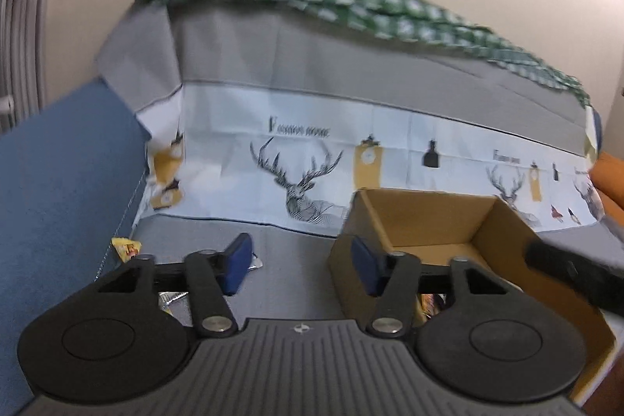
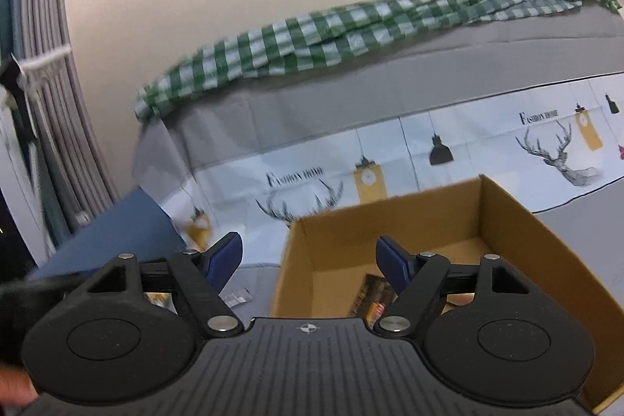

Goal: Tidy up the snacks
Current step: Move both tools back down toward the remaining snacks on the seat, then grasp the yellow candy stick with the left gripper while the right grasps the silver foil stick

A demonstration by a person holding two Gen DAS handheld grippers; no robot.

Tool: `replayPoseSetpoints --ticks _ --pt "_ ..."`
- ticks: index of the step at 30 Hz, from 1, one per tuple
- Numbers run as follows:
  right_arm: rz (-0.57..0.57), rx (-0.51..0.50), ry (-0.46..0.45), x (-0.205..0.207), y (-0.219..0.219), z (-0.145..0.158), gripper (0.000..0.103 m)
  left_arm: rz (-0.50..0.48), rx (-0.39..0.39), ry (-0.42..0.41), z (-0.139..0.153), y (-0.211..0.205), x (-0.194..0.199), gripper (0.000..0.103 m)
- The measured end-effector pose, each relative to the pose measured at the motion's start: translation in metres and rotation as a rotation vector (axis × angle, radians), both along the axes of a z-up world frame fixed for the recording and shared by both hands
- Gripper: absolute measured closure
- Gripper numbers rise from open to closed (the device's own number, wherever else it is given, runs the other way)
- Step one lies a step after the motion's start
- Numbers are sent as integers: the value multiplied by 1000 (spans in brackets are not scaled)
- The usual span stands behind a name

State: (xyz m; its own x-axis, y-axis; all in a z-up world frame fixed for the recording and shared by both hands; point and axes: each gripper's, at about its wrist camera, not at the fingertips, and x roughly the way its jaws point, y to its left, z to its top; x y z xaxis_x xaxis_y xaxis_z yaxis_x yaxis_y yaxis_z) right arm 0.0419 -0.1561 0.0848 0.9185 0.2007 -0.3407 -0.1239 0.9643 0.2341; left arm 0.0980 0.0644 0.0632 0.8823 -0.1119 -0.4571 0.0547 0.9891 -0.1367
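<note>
We are holding both tools over a grey cloth-covered surface [image 1: 288, 244], and we are taking the open brown cardboard box [image 1: 429, 217] as our landmark. Our left gripper [image 1: 300, 260] is hovering with its blue-padded fingers spread wide and gripping nothing; one pad is lying in front of the box's left wall, the other well to the box's left. Our right gripper [image 2: 308, 260] is also gaping wide and empty, one pad hanging over the box's interior, the other outside its left wall. Inside the box, on its floor, a dark, orange-printed snack packet [image 2: 372, 295] is lying partly hidden behind the right finger; its long axis seems to be running from the near wall toward the far wall, though we cannot tell which end is its top. To the left of the box, a small yellow snack packet [image 1: 126, 247] is resting on the cloth, blurred. Behind the box, a white deer-printed cloth [image 1: 300, 178] is hanging, with a green checked cloth [image 2: 312, 38] draped above it.
</note>
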Motion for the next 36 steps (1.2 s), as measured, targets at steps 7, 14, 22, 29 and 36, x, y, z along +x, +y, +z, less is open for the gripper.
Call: replayPoseSetpoints --ticks 7,14,22,29,36 --pt "16 1 58 12 7 -10 65 180 -46 110 -31 46 49 67" --pt "100 -2 62 20 18 -9 71 456 -59 283 -52 82 83 28" --pt "143 -48 84 31 36 -16 71 560 -98 397 -74 99 109 28" --pt "212 -56 30 29 50 -13 71 612 -190 494 -91 118 116 79" --pt "315 -5 117 69 87 4 91 668 -369 538 -96 140 103 81"
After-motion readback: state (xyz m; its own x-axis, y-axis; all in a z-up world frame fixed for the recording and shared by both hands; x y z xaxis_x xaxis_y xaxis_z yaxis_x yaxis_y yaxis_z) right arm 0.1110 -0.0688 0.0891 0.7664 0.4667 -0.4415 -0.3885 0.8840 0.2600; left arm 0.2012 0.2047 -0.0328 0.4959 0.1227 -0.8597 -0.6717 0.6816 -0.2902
